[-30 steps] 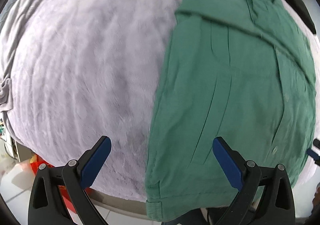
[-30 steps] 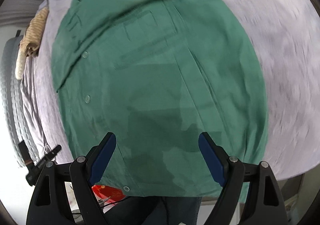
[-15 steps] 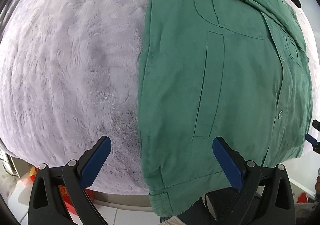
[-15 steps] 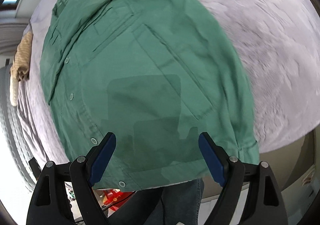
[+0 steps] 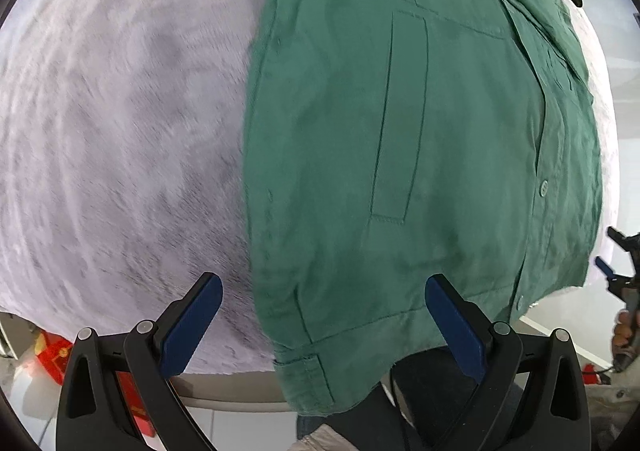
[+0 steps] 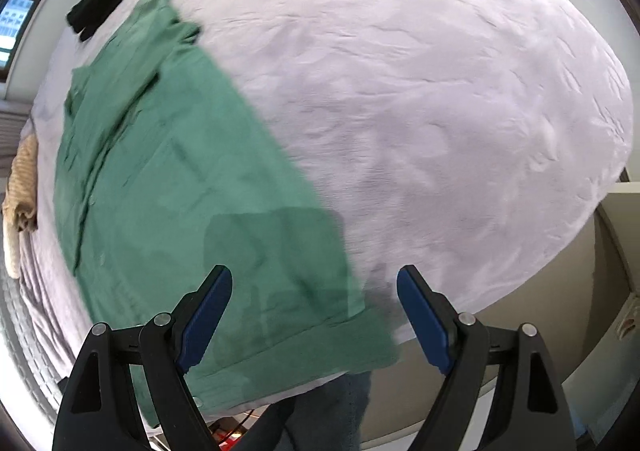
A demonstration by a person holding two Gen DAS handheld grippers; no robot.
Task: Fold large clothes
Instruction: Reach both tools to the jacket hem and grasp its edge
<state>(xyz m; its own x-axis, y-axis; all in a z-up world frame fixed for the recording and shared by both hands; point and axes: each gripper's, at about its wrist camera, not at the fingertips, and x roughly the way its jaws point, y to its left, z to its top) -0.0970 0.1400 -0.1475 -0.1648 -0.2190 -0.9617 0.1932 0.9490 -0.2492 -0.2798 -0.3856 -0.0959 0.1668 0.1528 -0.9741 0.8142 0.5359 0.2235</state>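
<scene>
A green button-up shirt [image 5: 400,155] lies flat on a pale lilac bedspread [image 5: 120,123], its hem hanging over the near edge. My left gripper [image 5: 320,327] is open and empty, held above the shirt's lower left corner. The shirt also shows in the right wrist view [image 6: 180,219], on the left half of the bedspread [image 6: 440,111]. My right gripper [image 6: 314,315] is open and empty above the shirt's near hem corner. The other gripper [image 5: 620,275] shows at the right edge of the left wrist view.
A black garment [image 6: 100,7] lies at the far end of the bed. A tan knitted item [image 6: 20,191] lies at the left edge. A red item [image 5: 52,355] sits on the floor below the bed edge. The person's legs [image 5: 432,403] stand against the near edge.
Both grippers stay open. The left view has moved closer to the shirt's hem. The right gripper has swung right, so the shirt now sits left in its view.
</scene>
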